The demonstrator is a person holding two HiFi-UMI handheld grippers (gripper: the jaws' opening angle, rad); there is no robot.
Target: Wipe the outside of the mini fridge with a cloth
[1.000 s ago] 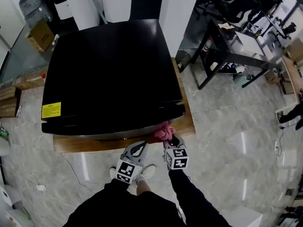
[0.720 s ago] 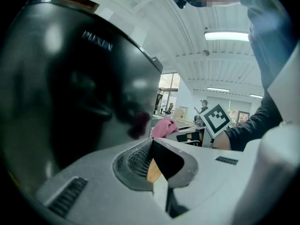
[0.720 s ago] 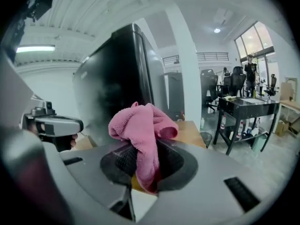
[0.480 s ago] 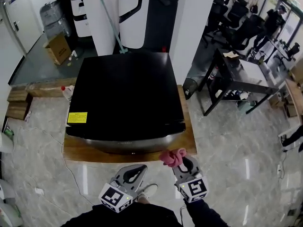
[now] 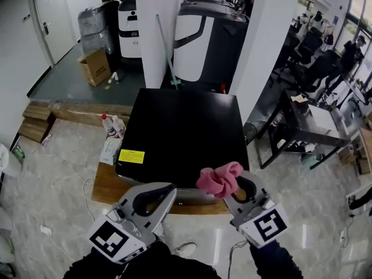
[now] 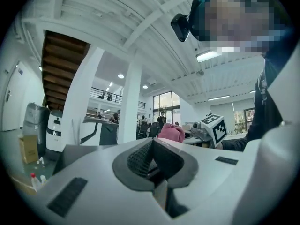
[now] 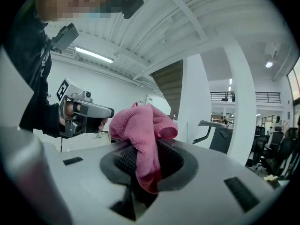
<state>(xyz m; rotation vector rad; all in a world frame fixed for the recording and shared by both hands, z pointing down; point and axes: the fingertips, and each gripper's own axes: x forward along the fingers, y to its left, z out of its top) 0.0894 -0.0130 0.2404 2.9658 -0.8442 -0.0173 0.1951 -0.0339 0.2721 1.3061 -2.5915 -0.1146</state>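
Open-plan office with a pale, glossy tiled floor (image 5: 52, 173), seen from above. Nearest the viewer, the left gripper (image 6: 151, 149) has its jaws brought together with nothing between them. Just beside it, the right gripper (image 7: 143, 158) is clamped on a pink cloth (image 7: 143, 125). One fold is pinched between the ribbed pads, a bunched wad stands out beyond the tips, and a short tail hangs down into the gap behind. In the head view the cloth overlaps the near front edge of the mini fridge (image 5: 183, 132) but appears to be raised clear of it, not touching. The fridge is a black box with a glossy top and a yellow label (image 5: 131, 156) at its near left corner. It stands on a low wooden platform (image 5: 107, 188). Beyond it are two bottles (image 5: 111, 125), a white column (image 5: 154, 28), a cardboard box (image 5: 96, 65) and, to the right, a desk (image 5: 317, 121). Judged from its look, the cloth is light, soft and limp. It is best held by its gathered middle, as here, so that the free wad meets the panel. The fridge should be heavy and rigid, with smooth, slippery faces that will not shift under wiping pressure.
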